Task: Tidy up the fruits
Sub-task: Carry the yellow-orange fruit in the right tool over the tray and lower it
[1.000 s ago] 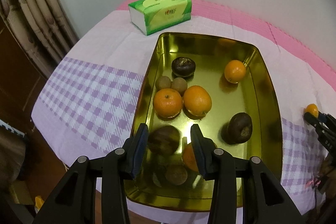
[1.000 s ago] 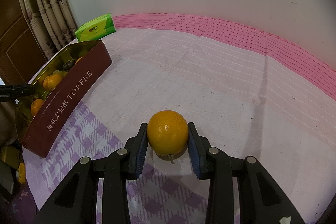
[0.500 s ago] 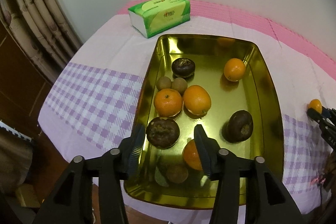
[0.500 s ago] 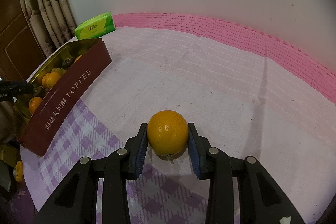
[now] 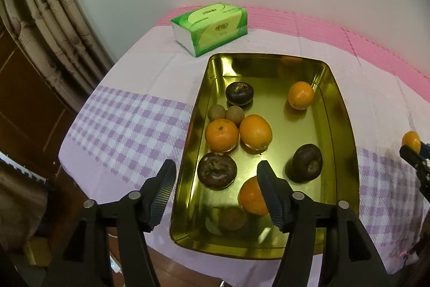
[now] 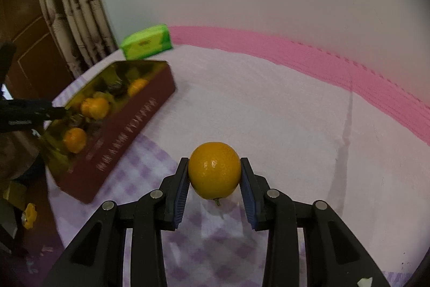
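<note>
2 tools show in these views. The right tool (image 6: 214,178) is clenched on an orange (image 6: 214,170), its blue-padded fingers (image 6: 181,190) pressing the fruit from both sides, stem end down, above the purple-checked part of the cloth-covered surface (image 6: 282,109); in the left wrist view the same orange (image 5: 411,141) shows small at 3 o'clock, outside the tray. The left tool (image 5: 216,180) is released, jaws spread wide with nothing between them, hovering over the near end of the gold tray (image 5: 340,109). Inside the tray lie 4 oranges: 2 touching each other near the middle (image 5: 221,135) (image 5: 255,131), 1 alone toward 1 o'clock (image 5: 301,95), and 1 at the near end (image 5: 251,197) partly hidden behind the left tool's right finger (image 5: 271,192). 3 dark wrinkled fruits also sit there, 1 toward 12 o'clock (image 5: 239,93), 1 just in front of the paired oranges (image 5: 217,170), and 1 toward 3 o'clock (image 5: 307,162). 2 small brown round fruits (image 5: 226,113) touch each other between the far dark fruit and the oranges, and another brown one (image 5: 232,217) lies in shadow at 6 o'clock. From the right wrist view the tray's outer wall (image 6: 126,136) is dark red with blurred lettering. Beyond the tray at 12 o'clock lies a green tissue pack (image 5: 211,27).
</note>
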{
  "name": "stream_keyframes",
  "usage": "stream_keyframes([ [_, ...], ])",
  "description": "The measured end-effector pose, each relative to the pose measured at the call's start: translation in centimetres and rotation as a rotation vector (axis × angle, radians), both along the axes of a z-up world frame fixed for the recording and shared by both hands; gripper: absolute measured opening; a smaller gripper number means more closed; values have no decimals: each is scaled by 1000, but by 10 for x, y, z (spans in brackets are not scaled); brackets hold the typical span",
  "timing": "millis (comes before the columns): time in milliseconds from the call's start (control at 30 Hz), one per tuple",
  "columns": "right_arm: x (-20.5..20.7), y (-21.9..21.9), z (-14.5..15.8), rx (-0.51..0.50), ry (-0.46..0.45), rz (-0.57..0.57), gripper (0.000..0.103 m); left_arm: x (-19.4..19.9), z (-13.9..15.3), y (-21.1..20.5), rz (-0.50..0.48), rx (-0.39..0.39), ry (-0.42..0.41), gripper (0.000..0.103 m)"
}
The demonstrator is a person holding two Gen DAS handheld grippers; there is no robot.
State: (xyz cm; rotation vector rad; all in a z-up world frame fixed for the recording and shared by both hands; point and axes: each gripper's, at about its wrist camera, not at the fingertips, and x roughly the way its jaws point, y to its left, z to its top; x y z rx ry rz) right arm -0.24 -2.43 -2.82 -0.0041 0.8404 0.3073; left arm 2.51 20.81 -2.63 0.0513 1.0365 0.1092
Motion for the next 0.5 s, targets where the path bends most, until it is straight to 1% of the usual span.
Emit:
stream_keyframes([
  [33, -1, 4, 5, 5, -6, 11, 33, -1, 1, 0, 2, 1, -1, 67],
  [233, -1, 37, 30, 16, -33, 84, 33, -2, 6, 5, 16, 0, -10, 68],
  [300, 1, 51, 37, 14, -41, 116, 33, -1, 9, 12, 38, 3, -18, 70],
  [367, 3, 63, 42, 15, -45, 142, 33, -2, 13, 20, 67, 7, -32, 77],
  [500, 13, 90, 49, 14, -44, 200, 34, -3, 21, 40, 134, 13, -62, 81],
])
